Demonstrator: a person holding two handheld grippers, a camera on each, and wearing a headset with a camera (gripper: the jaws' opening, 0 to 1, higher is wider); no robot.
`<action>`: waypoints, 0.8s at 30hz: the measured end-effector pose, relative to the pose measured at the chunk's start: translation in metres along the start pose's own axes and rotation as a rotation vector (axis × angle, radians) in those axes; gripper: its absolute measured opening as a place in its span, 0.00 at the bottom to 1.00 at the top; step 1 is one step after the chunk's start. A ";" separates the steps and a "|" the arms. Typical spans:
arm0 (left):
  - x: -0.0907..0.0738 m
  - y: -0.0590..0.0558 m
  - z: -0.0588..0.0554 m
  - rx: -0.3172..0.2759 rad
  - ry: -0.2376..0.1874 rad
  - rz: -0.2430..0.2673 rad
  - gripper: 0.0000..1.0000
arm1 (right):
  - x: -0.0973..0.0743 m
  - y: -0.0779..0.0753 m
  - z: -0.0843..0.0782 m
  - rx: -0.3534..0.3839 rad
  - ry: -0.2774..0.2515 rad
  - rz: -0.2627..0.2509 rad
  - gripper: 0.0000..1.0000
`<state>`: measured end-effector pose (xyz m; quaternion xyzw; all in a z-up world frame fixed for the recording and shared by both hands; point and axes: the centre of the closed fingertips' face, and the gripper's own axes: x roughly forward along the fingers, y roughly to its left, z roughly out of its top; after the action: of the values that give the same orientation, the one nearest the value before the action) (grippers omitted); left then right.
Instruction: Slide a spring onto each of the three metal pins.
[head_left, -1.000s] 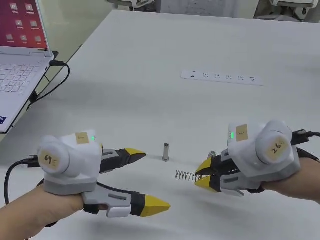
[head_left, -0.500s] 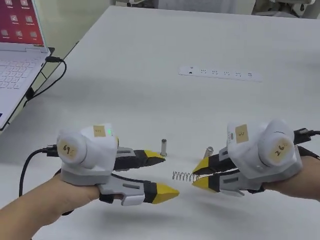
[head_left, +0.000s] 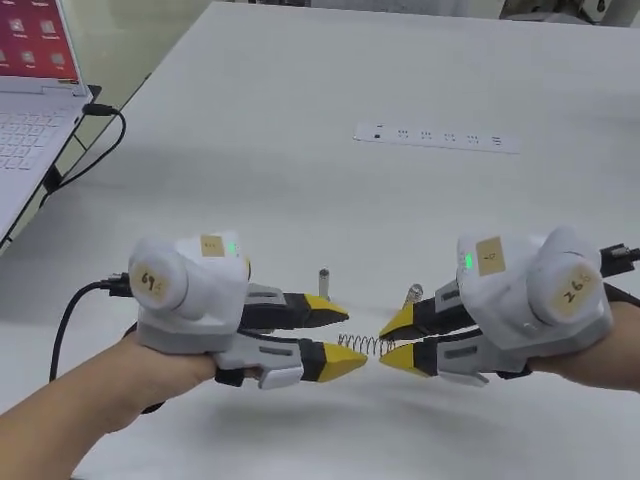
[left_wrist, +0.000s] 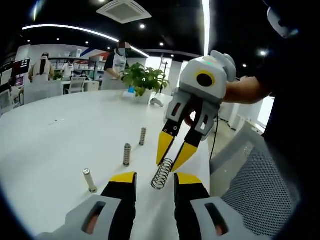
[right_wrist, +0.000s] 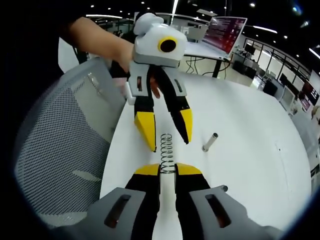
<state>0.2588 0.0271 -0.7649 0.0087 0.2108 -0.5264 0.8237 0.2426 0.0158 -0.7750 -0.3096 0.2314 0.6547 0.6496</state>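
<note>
Advancing rightward since the earlier frame, left gripper (head_left: 352, 338) is straddling the free end of the spring (head_left: 362, 346), jaws parted and not pinching. Right gripper (head_left: 384, 342) is clamping the spring's other end, holding it above the table (head_left: 300, 150). Bare pin (head_left: 323, 279) is standing just behind.
</note>
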 end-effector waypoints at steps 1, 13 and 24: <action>0.001 0.000 -0.001 -0.001 0.002 0.000 0.19 | 0.000 0.000 0.001 0.001 -0.002 -0.001 0.08; 0.005 -0.007 -0.002 -0.003 0.002 -0.028 0.06 | -0.003 -0.001 0.001 0.020 -0.022 -0.001 0.08; 0.005 -0.011 0.001 0.035 -0.012 -0.035 0.04 | -0.005 0.000 0.002 0.014 -0.036 0.005 0.08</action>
<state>0.2514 0.0179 -0.7637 0.0160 0.1966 -0.5445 0.8152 0.2423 0.0139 -0.7699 -0.2928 0.2251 0.6600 0.6542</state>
